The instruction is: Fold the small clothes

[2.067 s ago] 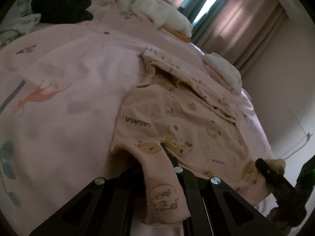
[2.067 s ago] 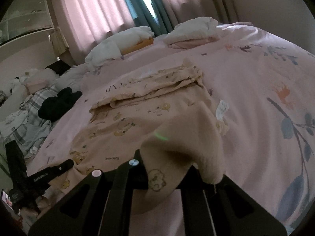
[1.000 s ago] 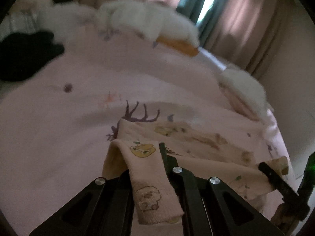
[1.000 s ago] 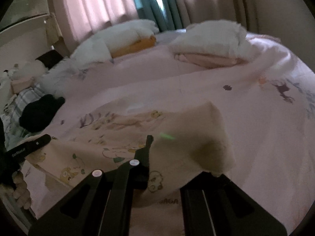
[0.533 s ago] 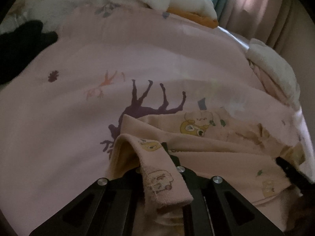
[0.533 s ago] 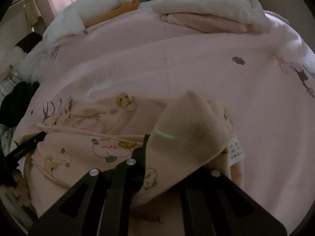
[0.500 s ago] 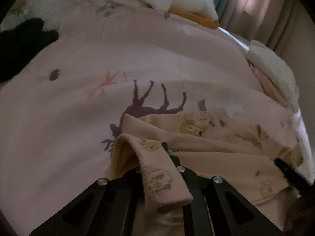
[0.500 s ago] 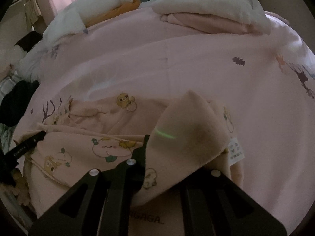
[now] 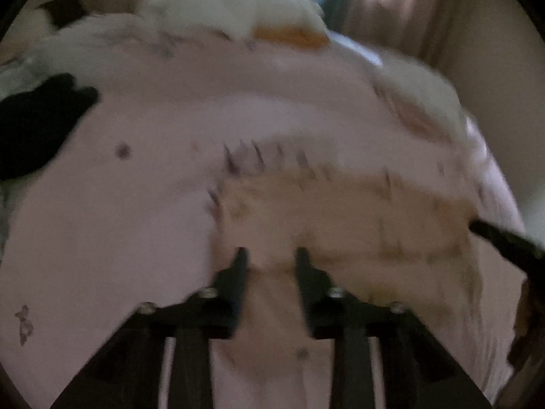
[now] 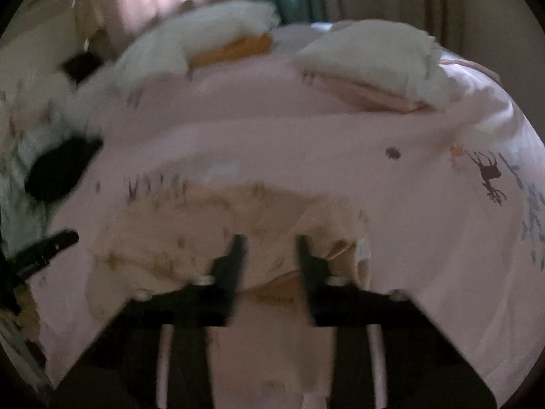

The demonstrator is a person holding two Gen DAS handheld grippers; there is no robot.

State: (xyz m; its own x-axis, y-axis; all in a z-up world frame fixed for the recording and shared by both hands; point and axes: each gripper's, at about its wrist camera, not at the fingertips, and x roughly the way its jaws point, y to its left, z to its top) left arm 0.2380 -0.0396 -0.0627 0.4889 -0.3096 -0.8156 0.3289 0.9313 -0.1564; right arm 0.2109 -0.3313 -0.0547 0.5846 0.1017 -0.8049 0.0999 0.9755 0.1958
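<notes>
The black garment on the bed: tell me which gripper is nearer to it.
Left. The left gripper is on the beige garment's side toward the black garment; the right gripper is at the opposite side.

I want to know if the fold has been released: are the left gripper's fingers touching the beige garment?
Cannot tell. In the blurred left wrist view, the left gripper stands open with the beige garment showing between and beyond its fingers, but no clear contact or gap shows.
</notes>
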